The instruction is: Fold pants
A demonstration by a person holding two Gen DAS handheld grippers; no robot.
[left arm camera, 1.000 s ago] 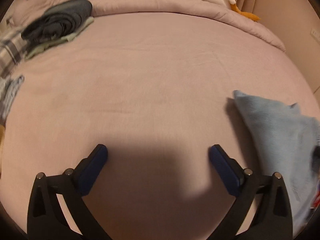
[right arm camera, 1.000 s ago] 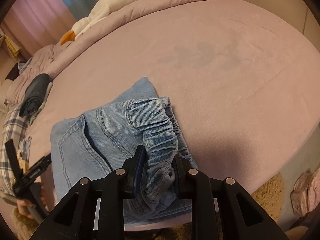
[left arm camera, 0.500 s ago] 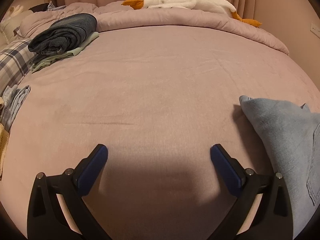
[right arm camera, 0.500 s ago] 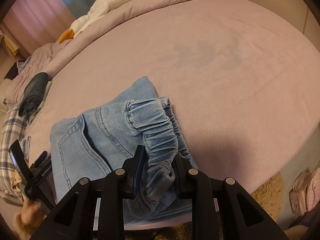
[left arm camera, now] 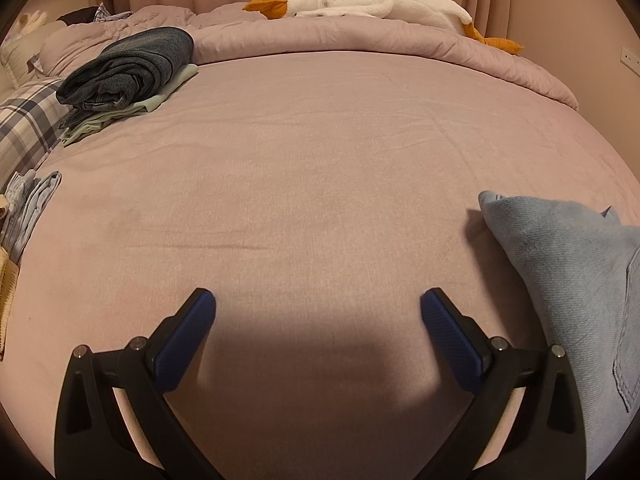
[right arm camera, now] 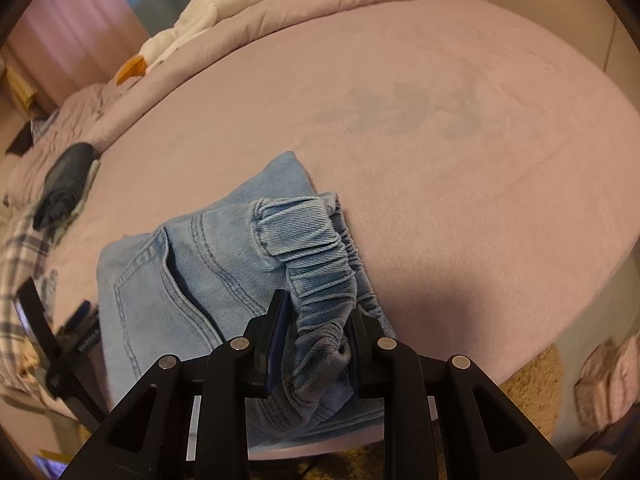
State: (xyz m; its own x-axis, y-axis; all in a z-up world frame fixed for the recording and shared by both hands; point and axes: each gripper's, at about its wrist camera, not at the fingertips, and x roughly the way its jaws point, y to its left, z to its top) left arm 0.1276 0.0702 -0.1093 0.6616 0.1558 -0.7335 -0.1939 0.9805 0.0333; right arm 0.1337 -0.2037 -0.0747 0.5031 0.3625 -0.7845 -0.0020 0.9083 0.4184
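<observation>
Since a second ago the left wrist view has tipped upward a little: the stack of dark clothes and the plush goose sit lower in the picture and more of the curtains shows, while the right wrist view is almost unchanged.

Left wrist view: the left gripper (left arm camera: 318, 300) hangs over the pinkish-mauve bedspread (left arm camera: 320, 168) with its blue-padded black fingers (left arm camera: 184, 338) spread wide and nothing between them; its shadow lies on the cloth below. The folded light-blue denim pants (left arm camera: 568, 280) lie at the right edge of the view, just beside the right finger but not touching it. Far to the left a folded dark grey garment (left arm camera: 128, 68) sits on top of a pale green one (left arm camera: 168, 90), next to a plaid cloth (left arm camera: 24, 128). A white plush goose with orange beak and feet (left arm camera: 372, 2) lies along the rolled duvet at the back.

Right wrist view: the right gripper (right arm camera: 318, 322) has its fingers drawn in narrow, clamped on the gathered elastic cuff (right arm camera: 320, 280) of the denim pants (right arm camera: 180, 272). The pants lie folded in a compact block near the front edge of the bed, a back pocket facing up. The left gripper (right arm camera: 60, 340) shows blurred at the left edge.
</observation>
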